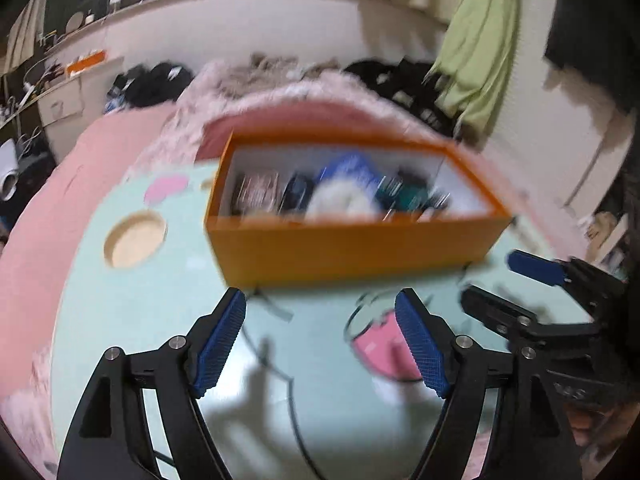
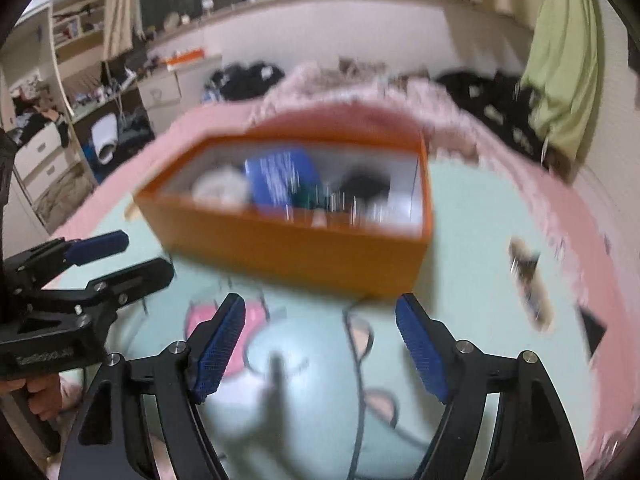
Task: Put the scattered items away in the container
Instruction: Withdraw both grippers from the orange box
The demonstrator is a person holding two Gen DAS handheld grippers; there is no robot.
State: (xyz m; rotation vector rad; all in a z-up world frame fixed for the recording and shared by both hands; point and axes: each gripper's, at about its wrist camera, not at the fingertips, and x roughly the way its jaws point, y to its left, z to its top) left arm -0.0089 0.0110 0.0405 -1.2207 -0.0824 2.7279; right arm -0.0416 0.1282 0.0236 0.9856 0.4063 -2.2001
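An orange box stands on the mint-green blanket ahead of both grippers; it also shows in the right wrist view. It holds several items: a blue packet, something white and fluffy, dark things. My left gripper is open and empty, just short of the box. My right gripper is open and empty too. Each gripper shows in the other's view: the right one, the left one. A small blurred object lies on the blanket right of the box.
The blanket has a cartoon print and a pink fluffy border. Dark clothes are piled at the back. A green garment hangs at the right. Shelves and drawers stand at the left. Both views are blurred by motion.
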